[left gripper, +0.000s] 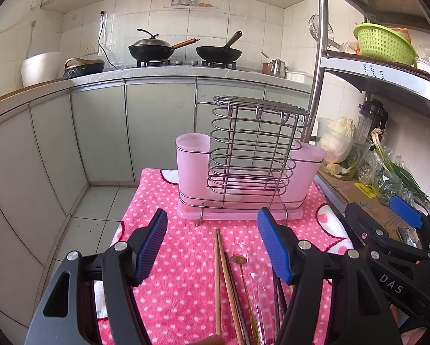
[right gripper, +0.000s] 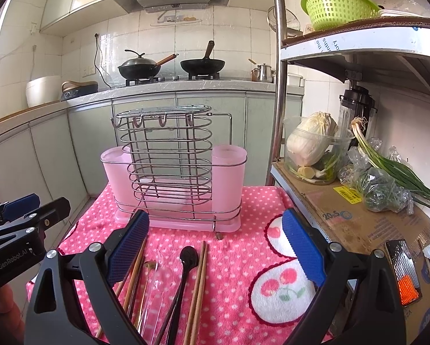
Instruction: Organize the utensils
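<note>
Ahead, a pink polka-dot fleece cloth (right gripper: 238, 247) is covering the table and carrying everything beyond both sets of fingers. Past the fingertips, a chrome wire utensil rack with two pale pink plastic cups (right gripper: 174, 169) is standing upright on a pink tray. The left gripper (left gripper: 212, 247) is hovering with its blue-padded fingers spread wide, gripping nothing; the right gripper (right gripper: 218, 247) is likewise hanging wide apart and empty. Between and below the fingers, a row of utensils is lying flat on the cloth: a pair of brown wooden chopsticks (right gripper: 199, 284), a black long-handled spoon (right gripper: 183, 273), a clear plastic spoon (left gripper: 256, 273) and a small gold-coloured metal spoon (left gripper: 239, 261).
</note>
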Demonstrator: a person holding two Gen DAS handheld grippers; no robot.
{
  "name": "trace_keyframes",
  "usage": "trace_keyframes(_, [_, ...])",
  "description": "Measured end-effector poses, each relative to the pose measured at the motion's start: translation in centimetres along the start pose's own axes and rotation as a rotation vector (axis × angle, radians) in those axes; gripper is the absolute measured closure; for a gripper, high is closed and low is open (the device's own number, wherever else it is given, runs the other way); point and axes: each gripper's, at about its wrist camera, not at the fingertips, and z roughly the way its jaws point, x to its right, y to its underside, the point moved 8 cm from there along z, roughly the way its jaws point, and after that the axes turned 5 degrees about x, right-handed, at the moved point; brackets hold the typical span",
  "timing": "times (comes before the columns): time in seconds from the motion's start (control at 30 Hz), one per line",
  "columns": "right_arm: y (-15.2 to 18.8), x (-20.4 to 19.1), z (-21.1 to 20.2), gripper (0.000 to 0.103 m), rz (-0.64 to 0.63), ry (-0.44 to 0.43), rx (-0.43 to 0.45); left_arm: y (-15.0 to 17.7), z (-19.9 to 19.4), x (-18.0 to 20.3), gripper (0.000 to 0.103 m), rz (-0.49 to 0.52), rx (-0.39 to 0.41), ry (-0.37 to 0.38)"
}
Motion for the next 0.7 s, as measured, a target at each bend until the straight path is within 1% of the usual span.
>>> trace_keyframes(0.43, [0.1,0.1,-0.2,0.009,0.001,0.002,0.007,0.0,-0.2,-0.1,0.038,0.002,0.003,-0.001])
trace_keyframes(0.63, [0.5,0.8,0.7,0.009,0.010,0.005,-0.029,0.5,0.5,-0.3,0.038,0.000,-0.030,0.008])
trace_keyframes(0.7, [0.7,1.3,1.2,0.009,0.023,0.004,-0.051,0.8,1.0,-0.6,0.038,-0.003,-0.055,0.017])
